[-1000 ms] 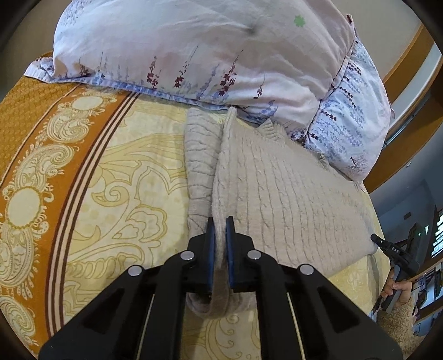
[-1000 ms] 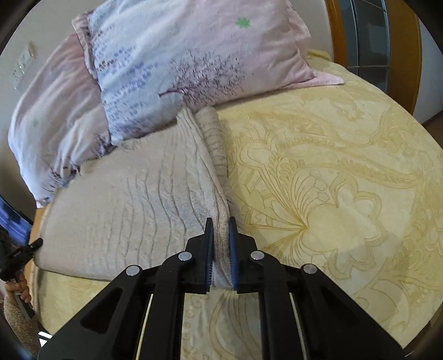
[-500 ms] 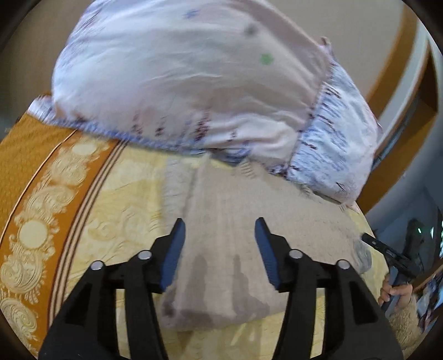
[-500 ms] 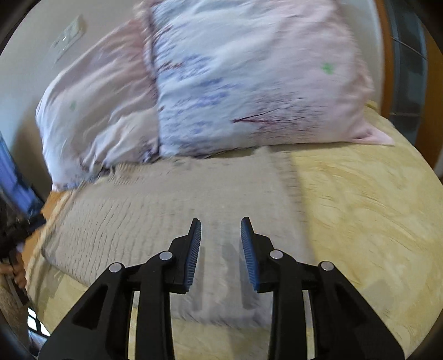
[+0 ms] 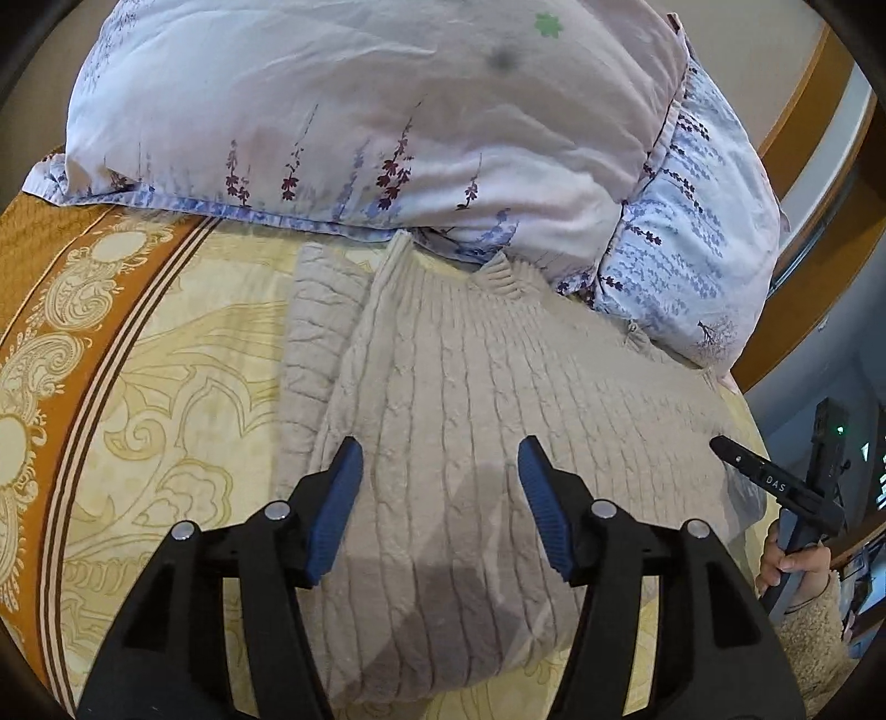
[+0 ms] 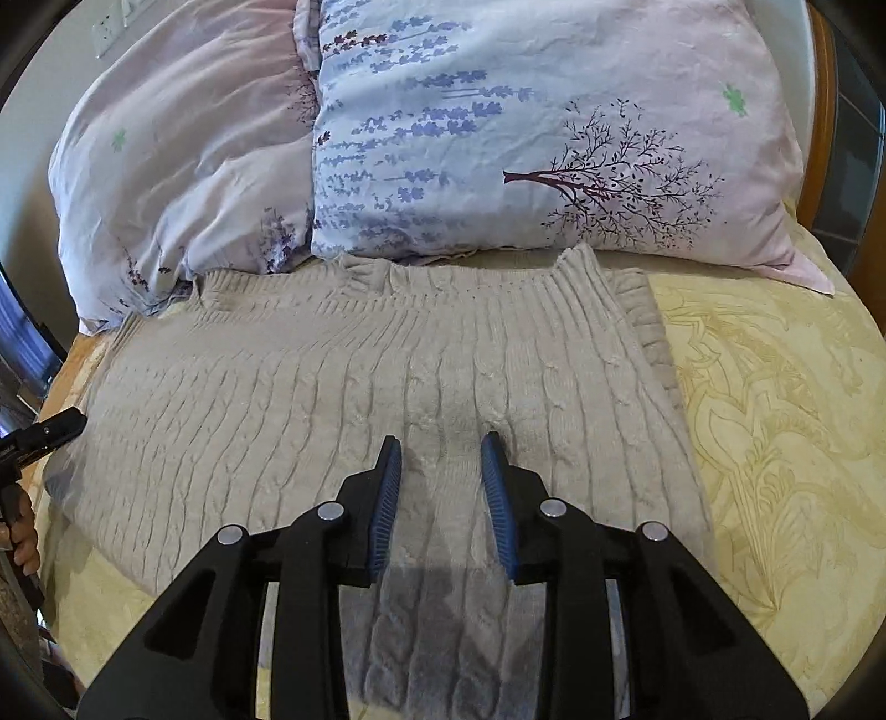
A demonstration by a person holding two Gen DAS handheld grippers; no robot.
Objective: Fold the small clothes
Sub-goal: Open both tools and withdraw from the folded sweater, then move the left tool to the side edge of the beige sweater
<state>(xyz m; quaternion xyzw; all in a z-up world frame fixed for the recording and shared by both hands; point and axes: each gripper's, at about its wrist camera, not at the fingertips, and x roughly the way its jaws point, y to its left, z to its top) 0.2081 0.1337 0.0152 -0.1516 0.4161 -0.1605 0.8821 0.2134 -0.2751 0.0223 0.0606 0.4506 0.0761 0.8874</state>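
A beige cable-knit sweater (image 6: 387,387) lies flat on the bed (image 6: 775,415), its collar against two flowered pillows: one lilac (image 5: 360,111), one blue and pink (image 6: 526,122). No containers are in sight.

The left tongs (image 5: 440,471) have just been opening and now hang released above the sweater, nothing between the blue pads. The right tongs (image 6: 441,465) have likewise just been opening; they stand apart over the knit, gripping nothing.

Only the left view shows the orange patterned border (image 5: 50,288) of the bedspread and a sleeve folded along the sweater's edge. Only the right view shows the tree print on the blue pillow and a wall socket (image 6: 111,27). The pillows overlap the collar edge slightly.
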